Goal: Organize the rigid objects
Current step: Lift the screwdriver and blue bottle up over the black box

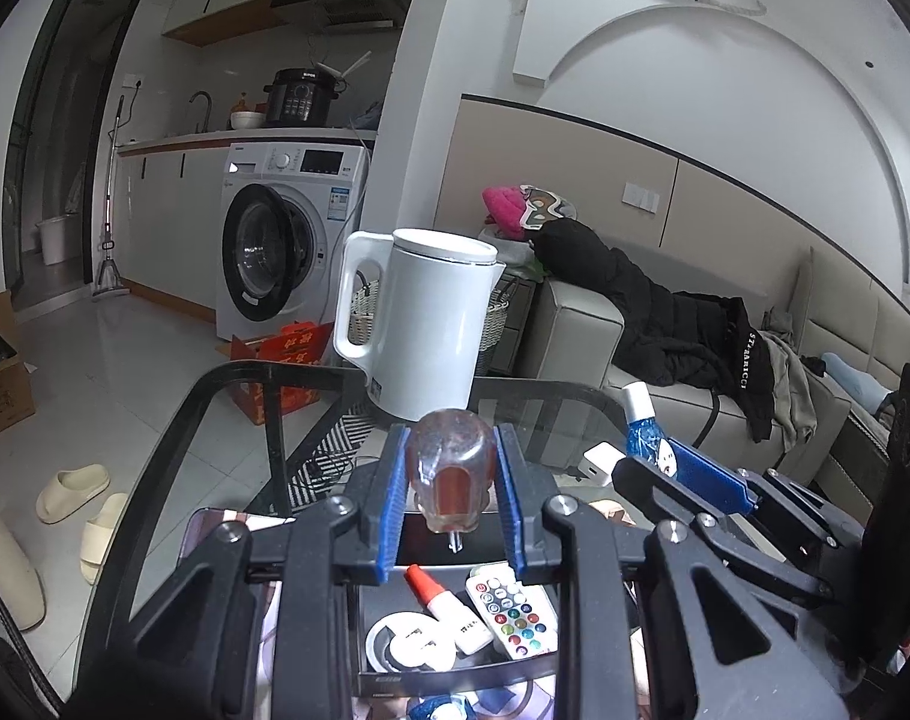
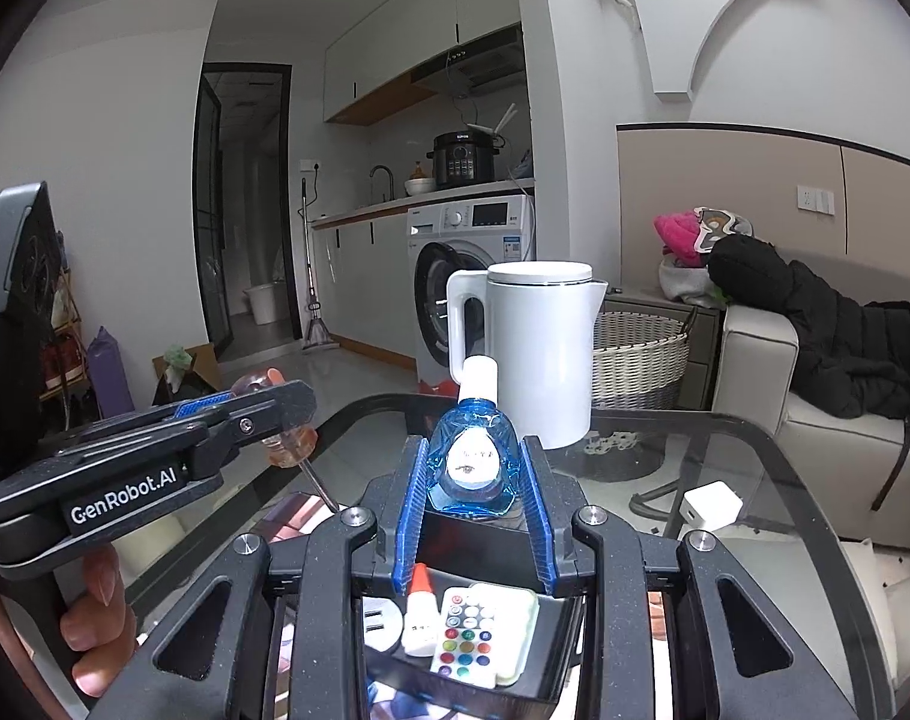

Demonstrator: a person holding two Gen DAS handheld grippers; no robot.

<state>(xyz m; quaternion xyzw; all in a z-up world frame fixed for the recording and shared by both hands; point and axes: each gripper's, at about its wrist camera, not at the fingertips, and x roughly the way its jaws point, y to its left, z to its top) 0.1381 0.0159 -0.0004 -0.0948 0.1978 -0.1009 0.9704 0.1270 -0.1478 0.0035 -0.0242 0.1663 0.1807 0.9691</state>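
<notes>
The left tongs [image 1: 452, 480] are clamped on the amber handle of a screwdriver [image 1: 449, 474] and the right tongs [image 2: 473, 480] on a small blue bottle [image 2: 472, 465], both held above a black tray [image 2: 551, 684] on the glass counter [image 2: 755, 480]. The two tongs are close together, so they could knock each other, and the smooth handle or bottle could slip and land hard on the glass. A white kettle [image 2: 530, 348] stands just ahead, a white charger [image 2: 712, 504] lies to the right, and a remote [image 2: 467, 636] and glue tube [image 2: 418, 618] already crowd the tray.
</notes>
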